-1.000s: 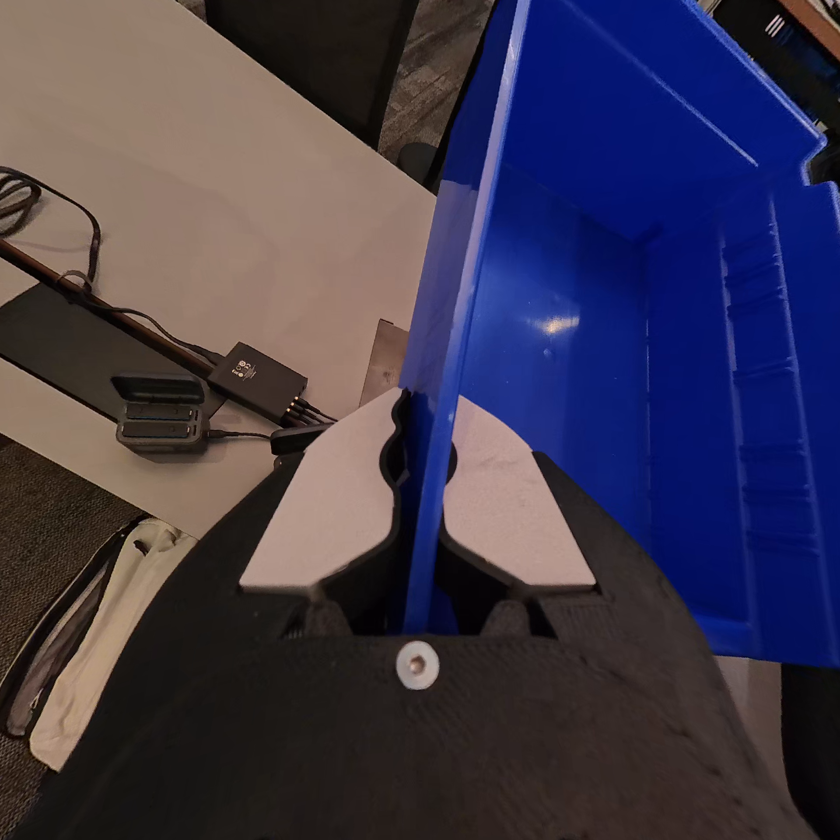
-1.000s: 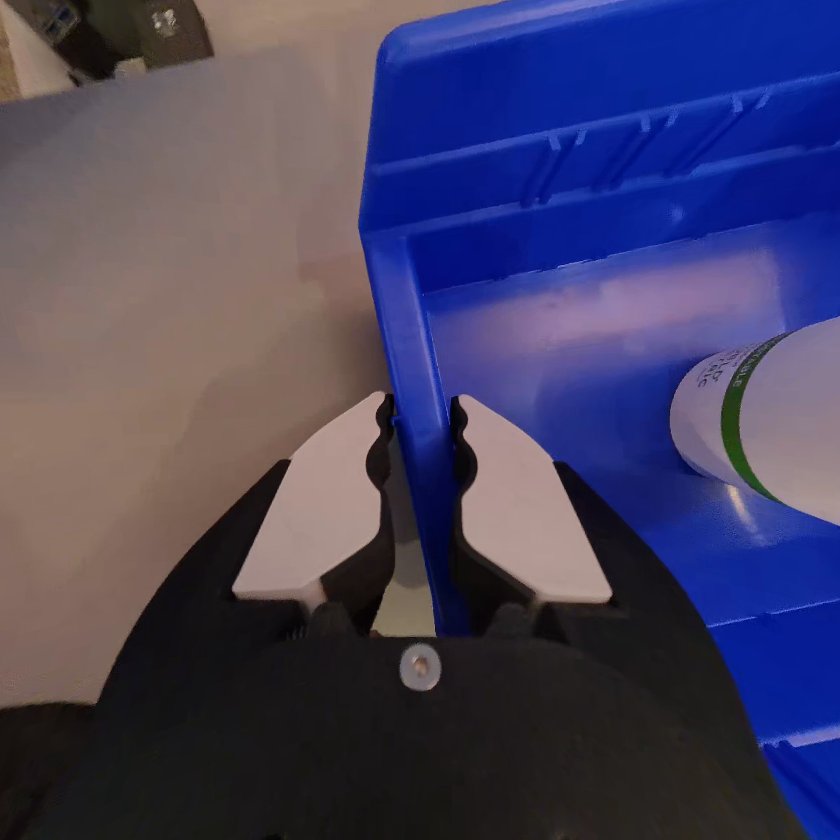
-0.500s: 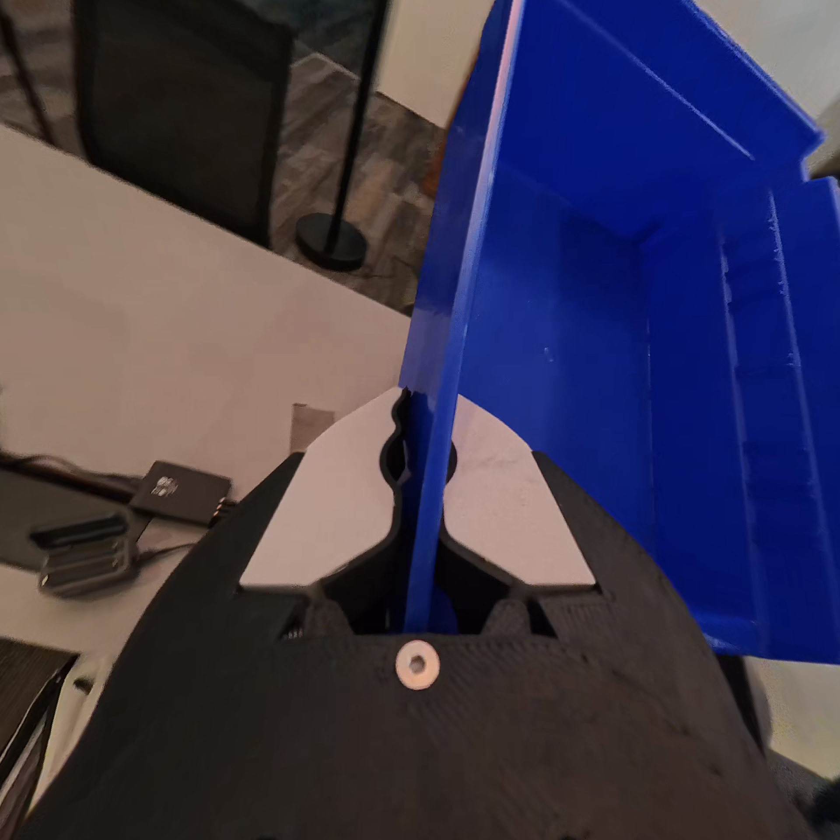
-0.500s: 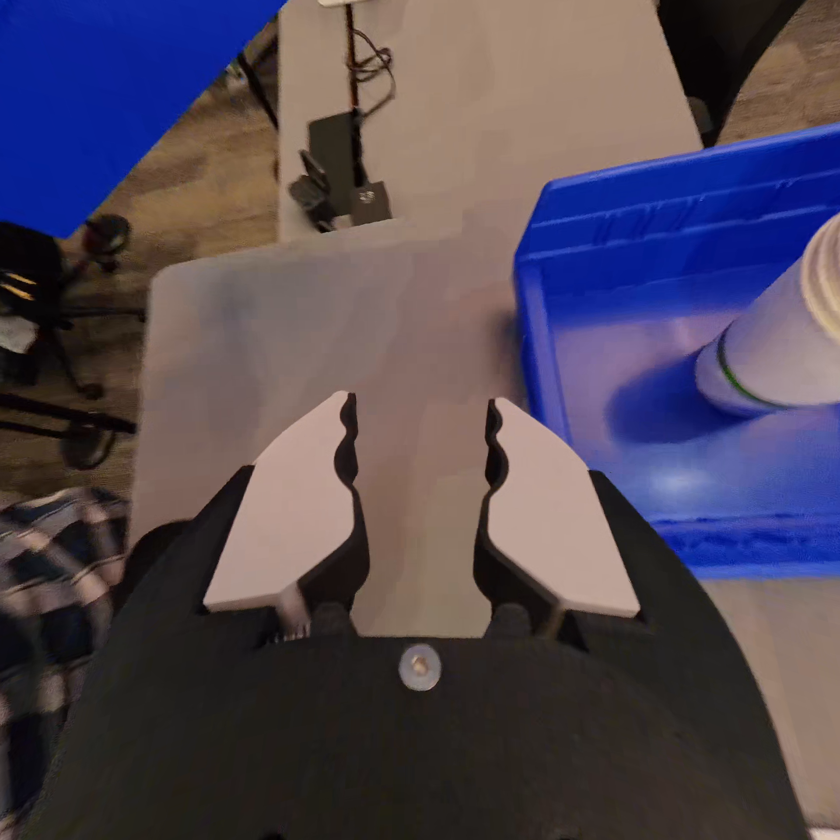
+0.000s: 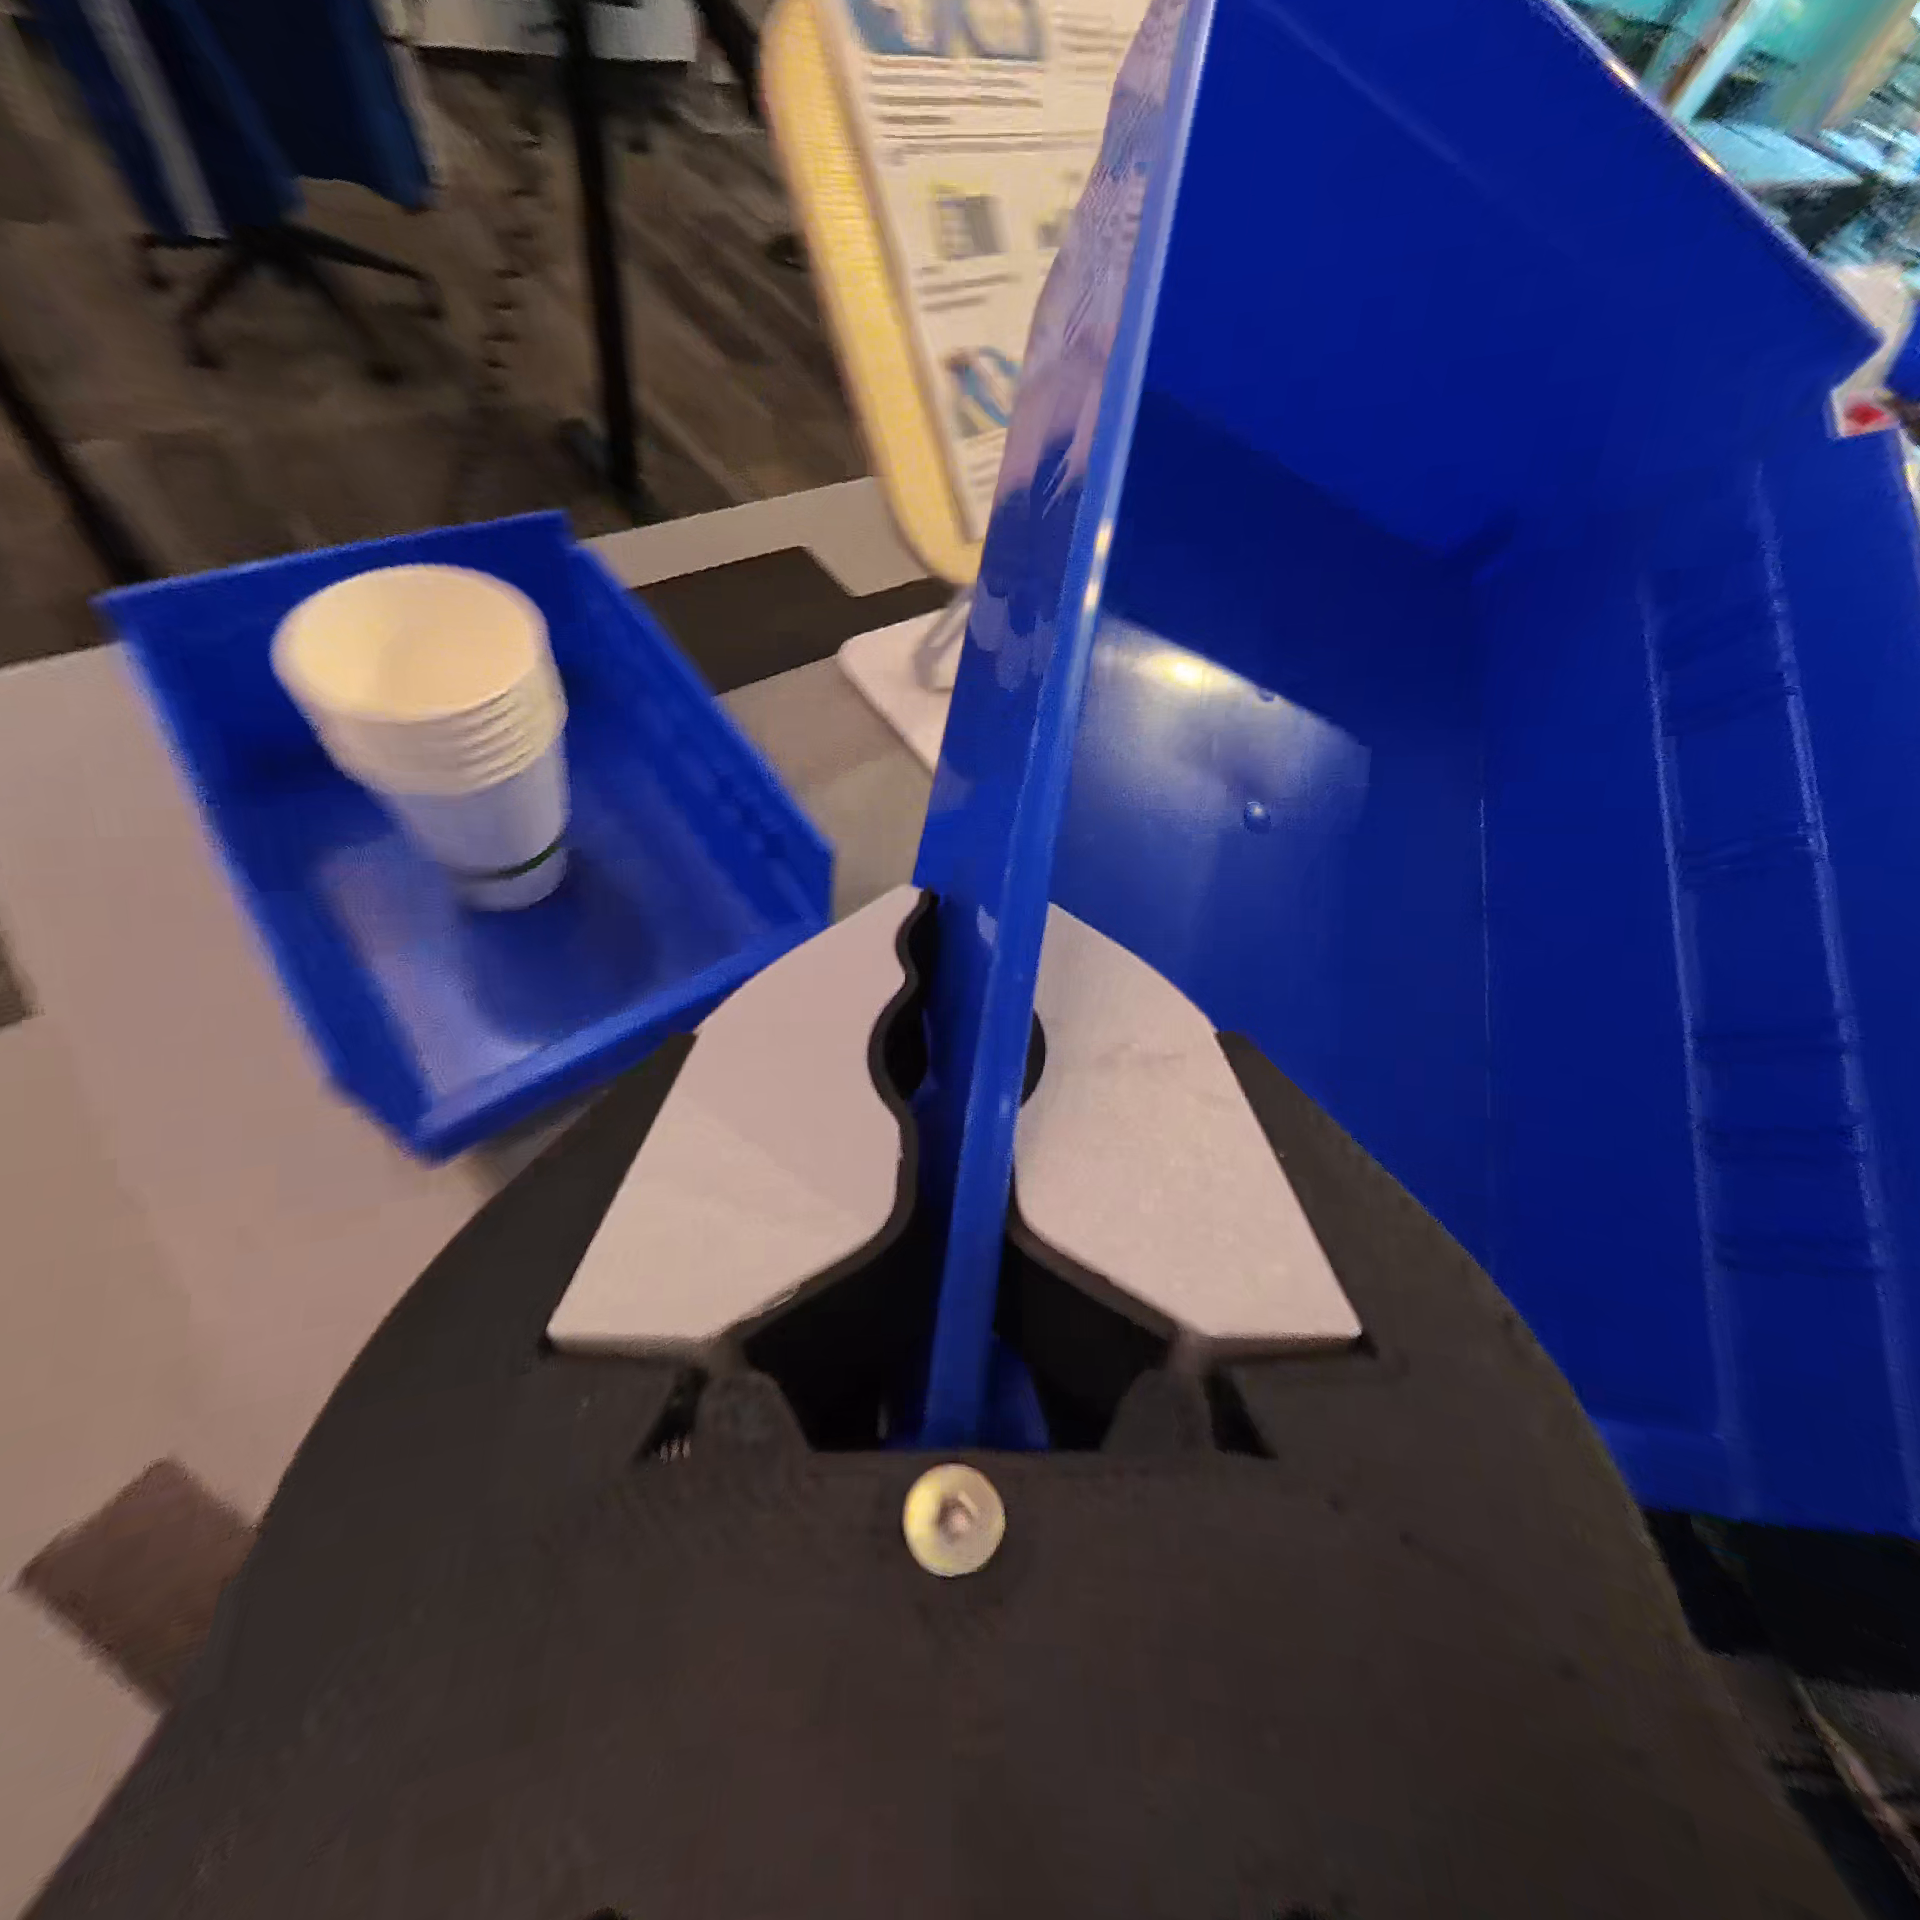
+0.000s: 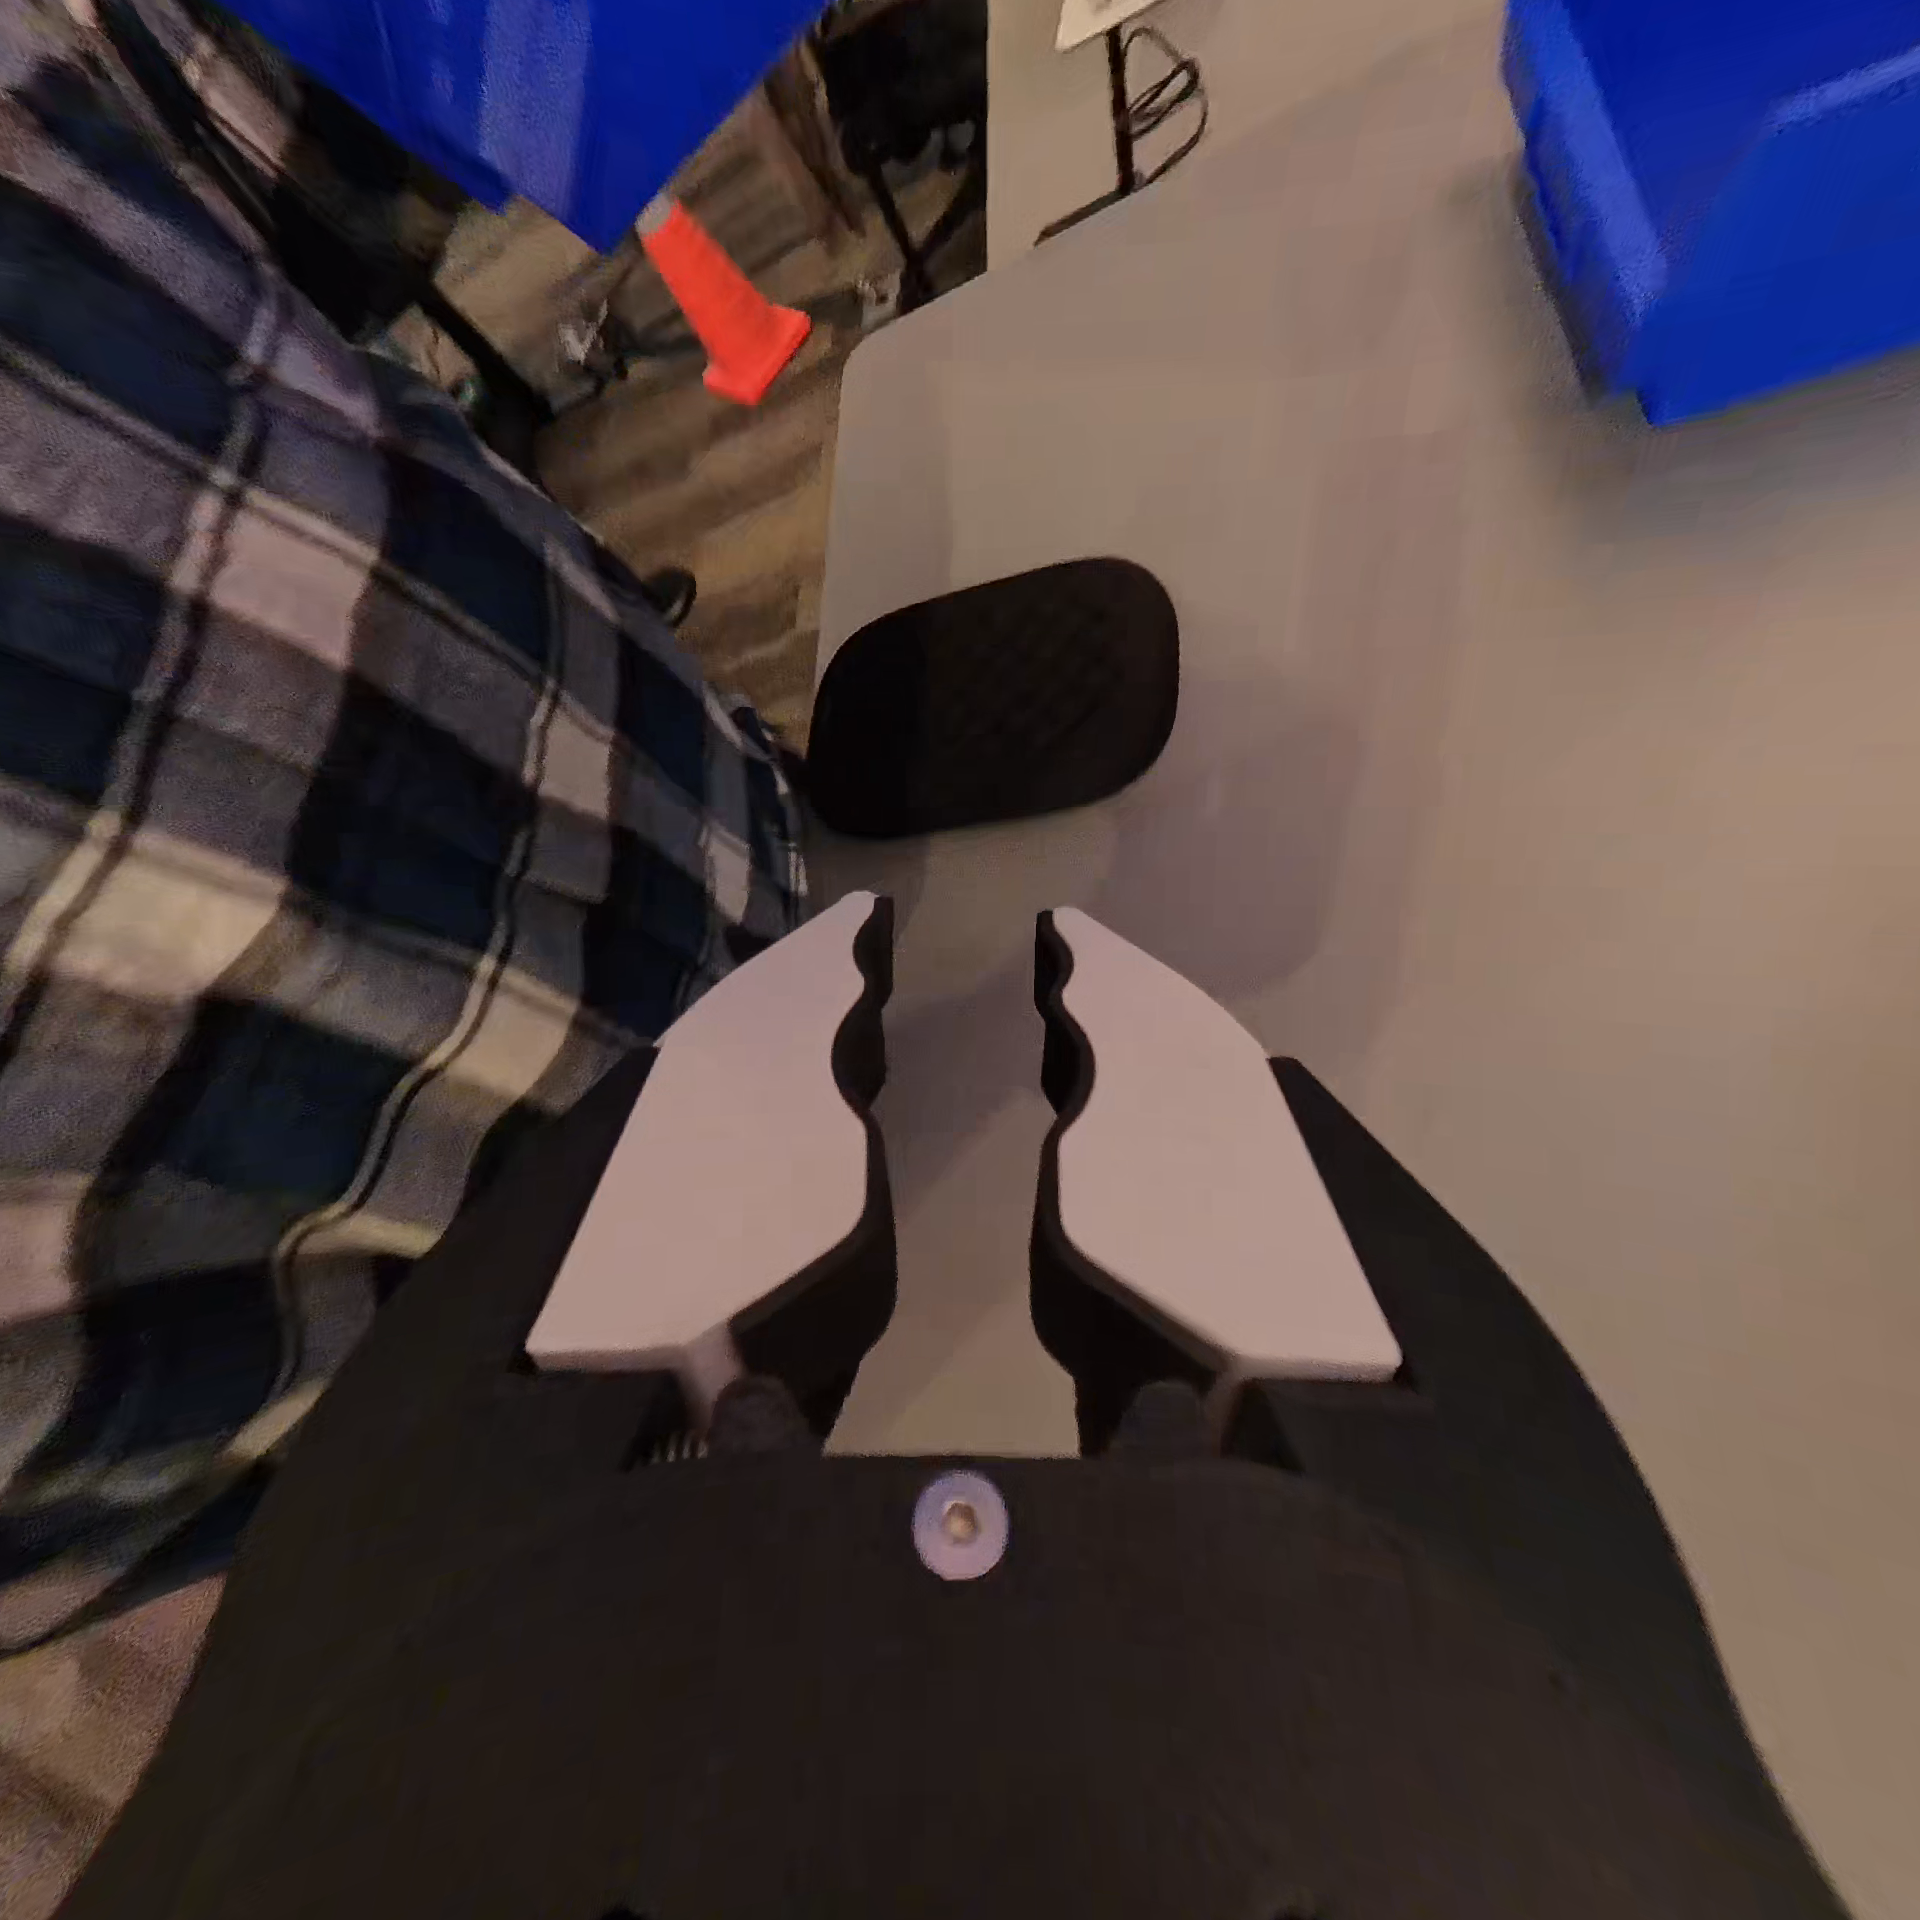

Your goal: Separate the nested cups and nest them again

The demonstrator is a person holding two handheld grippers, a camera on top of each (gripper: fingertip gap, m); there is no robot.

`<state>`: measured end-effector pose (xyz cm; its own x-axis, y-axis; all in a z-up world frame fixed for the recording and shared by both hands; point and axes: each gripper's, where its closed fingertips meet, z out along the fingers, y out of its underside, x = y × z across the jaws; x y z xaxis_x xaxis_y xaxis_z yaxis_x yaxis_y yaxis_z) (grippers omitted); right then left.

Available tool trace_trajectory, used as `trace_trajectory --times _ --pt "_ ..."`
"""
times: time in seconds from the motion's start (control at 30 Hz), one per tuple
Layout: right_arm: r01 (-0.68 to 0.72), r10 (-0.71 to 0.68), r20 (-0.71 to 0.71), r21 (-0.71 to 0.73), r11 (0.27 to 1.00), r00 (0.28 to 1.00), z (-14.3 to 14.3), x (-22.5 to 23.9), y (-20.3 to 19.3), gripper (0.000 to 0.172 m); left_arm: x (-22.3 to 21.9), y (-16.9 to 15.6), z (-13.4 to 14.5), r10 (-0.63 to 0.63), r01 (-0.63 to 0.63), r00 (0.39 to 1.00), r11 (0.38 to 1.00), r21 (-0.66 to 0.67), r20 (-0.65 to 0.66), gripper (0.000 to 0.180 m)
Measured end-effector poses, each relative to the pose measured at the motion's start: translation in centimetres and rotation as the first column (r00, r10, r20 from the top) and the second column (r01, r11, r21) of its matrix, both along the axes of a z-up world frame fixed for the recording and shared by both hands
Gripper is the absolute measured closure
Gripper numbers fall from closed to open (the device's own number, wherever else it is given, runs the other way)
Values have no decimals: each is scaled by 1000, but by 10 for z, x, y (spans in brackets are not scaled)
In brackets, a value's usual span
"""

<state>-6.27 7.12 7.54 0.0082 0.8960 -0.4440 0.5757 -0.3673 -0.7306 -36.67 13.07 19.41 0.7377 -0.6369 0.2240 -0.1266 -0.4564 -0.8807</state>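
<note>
My left gripper [image 5: 971, 935] is shut on the side wall of an empty blue bin [image 5: 1455, 727] and holds it up in the air, tilted. Past it, a stack of several nested white paper cups [image 5: 436, 727] with a green band stands in a second blue bin [image 5: 665, 727] on the grey table [image 5: 125, 1143]. My right gripper [image 6: 961, 920] is open and empty above the grey table [image 6: 1455, 935]. The held bin's underside [image 6: 499, 83] shows at the top left of the right wrist view, and the other bin's corner [image 6: 1714, 208] at the top right.
A person's plaid sleeve [image 6: 260, 779] fills the left of the right wrist view. A black chair back [image 6: 997, 696] stands at the table edge. A red object [image 6: 727, 301] lies on the floor. A poster stand [image 5: 935, 260] stands behind the table. About 35 centimetres separates my left fingertips from my right.
My right gripper let go of the cup bin's wall, opened wide, pulled back toward the person and partly closed on nothing. My left gripper kept the empty bin and swung it toward the cup bin.
</note>
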Motion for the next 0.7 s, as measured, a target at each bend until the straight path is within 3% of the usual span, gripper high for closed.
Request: trace_trajectory --times 0.17,0.3,0.43,0.57,0.7 --pt "293 -292 29 -16 956 956 -5 116 3 147 126 42 4 -201 200 980 979 41 7 173" --pt "594 -594 24 -11 804 804 0 217 7 145 233 66 7 -307 304 951 951 55 40 173" --pt "859 -858 -147 -83 506 491 26 318 2 143 336 80 -8 -344 343 935 939 25 87 172" --pt "963 -940 -332 -220 155 76 44 398 -16 137 431 73 -54 -387 400 909 914 -64 155 173" --pt "951 -909 -392 -310 -14 -141 32 431 -41 127 495 65 -113 -389 408 911 899 -156 140 173"
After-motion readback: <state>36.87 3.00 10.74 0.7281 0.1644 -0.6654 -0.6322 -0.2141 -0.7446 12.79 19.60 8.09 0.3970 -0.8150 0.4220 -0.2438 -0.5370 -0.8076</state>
